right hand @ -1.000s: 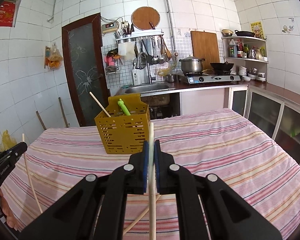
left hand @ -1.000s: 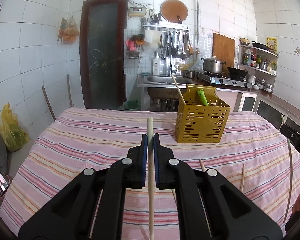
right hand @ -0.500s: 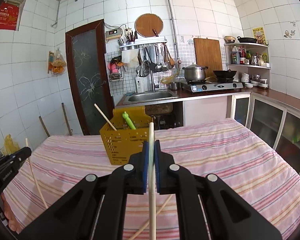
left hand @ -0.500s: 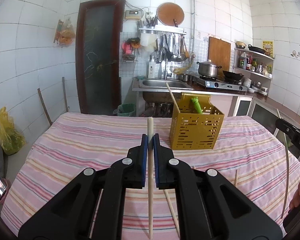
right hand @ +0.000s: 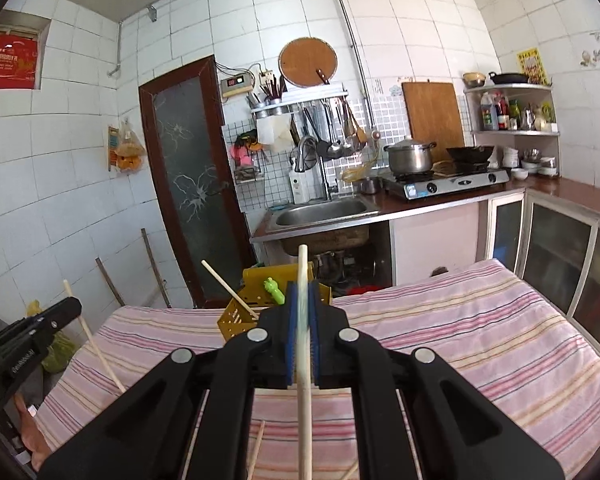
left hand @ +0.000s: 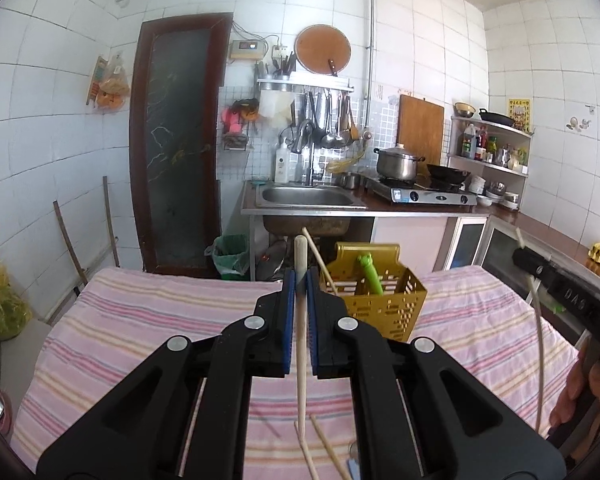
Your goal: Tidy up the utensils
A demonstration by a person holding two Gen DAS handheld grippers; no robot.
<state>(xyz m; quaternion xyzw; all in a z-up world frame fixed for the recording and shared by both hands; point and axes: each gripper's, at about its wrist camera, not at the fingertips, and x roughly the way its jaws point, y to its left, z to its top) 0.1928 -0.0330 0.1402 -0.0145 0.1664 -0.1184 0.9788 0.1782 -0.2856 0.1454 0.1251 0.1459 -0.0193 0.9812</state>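
1. The step in hand looks like carrying chopsticks to the yellow perforated utensil basket, which stands on the striped tablecloth toward its far edge.
2. The left gripper is clamped on a pale wooden chopstick, held upright just left of the basket and nearer the camera.
3. The right gripper likewise pinches a second chopstick, in front of the basket.
4. The basket already holds a slanting chopstick and a green-handled utensil.
5. Loose chopsticks lie on the cloth well short of the basket.
6. Next, I judge, each held stick must be brought over the basket's open top, lower tip inside the rim, before the jaws let go.
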